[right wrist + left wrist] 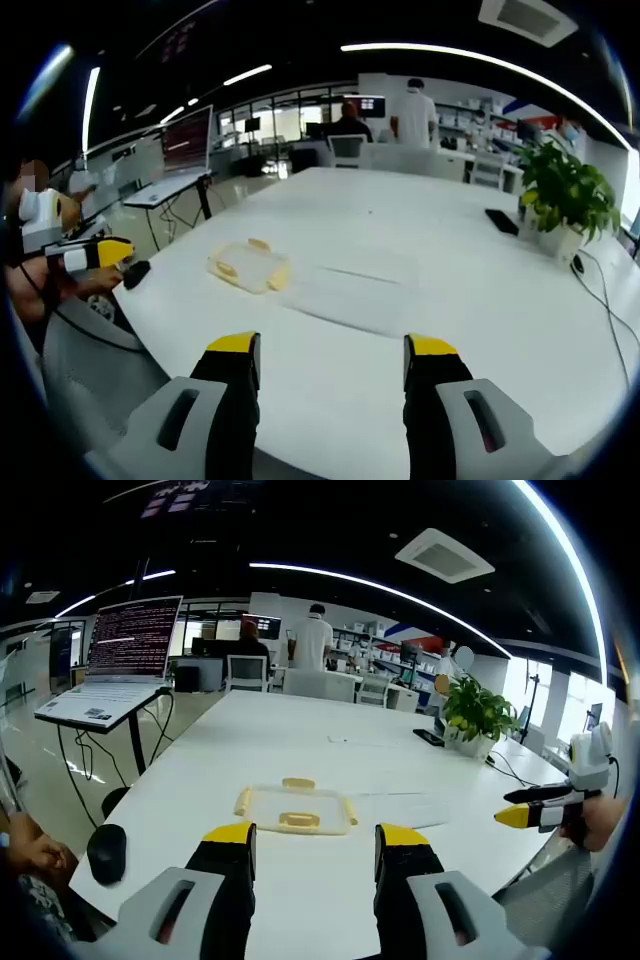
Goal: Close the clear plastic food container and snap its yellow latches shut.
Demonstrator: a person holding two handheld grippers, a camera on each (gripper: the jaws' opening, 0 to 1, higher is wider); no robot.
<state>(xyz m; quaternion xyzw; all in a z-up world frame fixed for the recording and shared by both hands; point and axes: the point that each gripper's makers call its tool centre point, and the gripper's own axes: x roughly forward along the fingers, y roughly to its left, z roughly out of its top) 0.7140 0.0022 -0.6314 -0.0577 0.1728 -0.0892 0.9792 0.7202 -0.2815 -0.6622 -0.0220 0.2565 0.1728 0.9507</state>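
The clear plastic container (295, 808) lies on the white table (300, 740), with yellow latches along its sides. From this distance I cannot tell whether the lid is seated or the latches are snapped. My left gripper (315, 835) stands open just short of it, nothing between its jaws. My right gripper (333, 346) is open too, well back from the container (250, 265), which lies ahead and to its left. In the left gripper view the right gripper (535, 813) is held by a hand at the table's right edge. The left gripper (95, 253) appears at the left of the right gripper view.
A flat translucent sheet (405, 808) lies beside the container. A black mouse (107, 852) sits near the table's left edge. A laptop (120, 665) stands on a stand to the left. At the far right are a potted plant (478, 712) and a phone (500, 222). People stand far behind.
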